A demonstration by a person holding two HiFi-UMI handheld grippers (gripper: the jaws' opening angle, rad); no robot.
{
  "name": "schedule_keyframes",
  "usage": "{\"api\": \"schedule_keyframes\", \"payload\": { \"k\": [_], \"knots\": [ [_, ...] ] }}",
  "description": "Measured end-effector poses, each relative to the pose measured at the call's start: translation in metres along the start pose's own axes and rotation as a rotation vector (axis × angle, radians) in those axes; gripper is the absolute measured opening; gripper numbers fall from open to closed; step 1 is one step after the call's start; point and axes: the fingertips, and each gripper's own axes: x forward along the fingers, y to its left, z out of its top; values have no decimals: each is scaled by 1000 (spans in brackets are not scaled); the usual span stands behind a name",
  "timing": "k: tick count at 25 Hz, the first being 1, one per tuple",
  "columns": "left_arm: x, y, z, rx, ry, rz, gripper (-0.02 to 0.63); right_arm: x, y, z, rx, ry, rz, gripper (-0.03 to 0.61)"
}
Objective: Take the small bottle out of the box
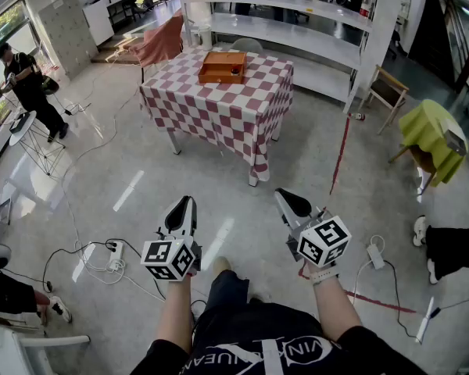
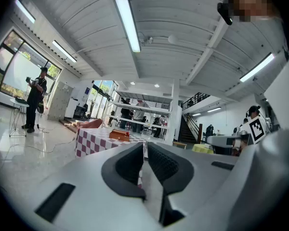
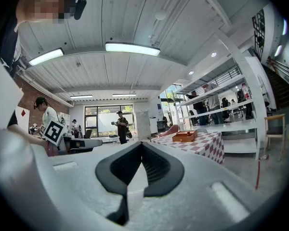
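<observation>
Grippers both stand closed and empty: the left gripper (image 1: 184, 203) and the right gripper (image 1: 284, 197) point level, side by side, each with its jaws together and nothing between them. Well ahead of both tips, far out of reach, the orange box (image 1: 223, 67) sits on the checked table (image 1: 219, 112). The small bottle cannot be made out at this range.

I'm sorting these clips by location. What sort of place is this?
Probably a large indoor lab or workshop hall: long white shelving, a lone checkered-cloth table on polished floor, a power strip.
</observation>
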Motion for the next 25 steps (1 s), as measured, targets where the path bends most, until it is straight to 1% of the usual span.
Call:
{"api": "schedule_keyframes", "payload": {
  "k": [4, 9, 17, 25],
  "knots": [
    [16, 10, -3, 27, 14, 8, 32, 12, -16, -4, -5, 8, -26, 6],
    [37, 34, -3, 15, 16, 32, 32, 34, -33, -8, -8, 16, -38, 6],
    [80, 63, -3, -11, 38, 30, 32, 77, -56, -11, -3, 43, -41, 6],
    [134, 97, 2, -35, 53, 15, 32, 126, -93, -8, 14, 52, -78, 6]
  ]
}}
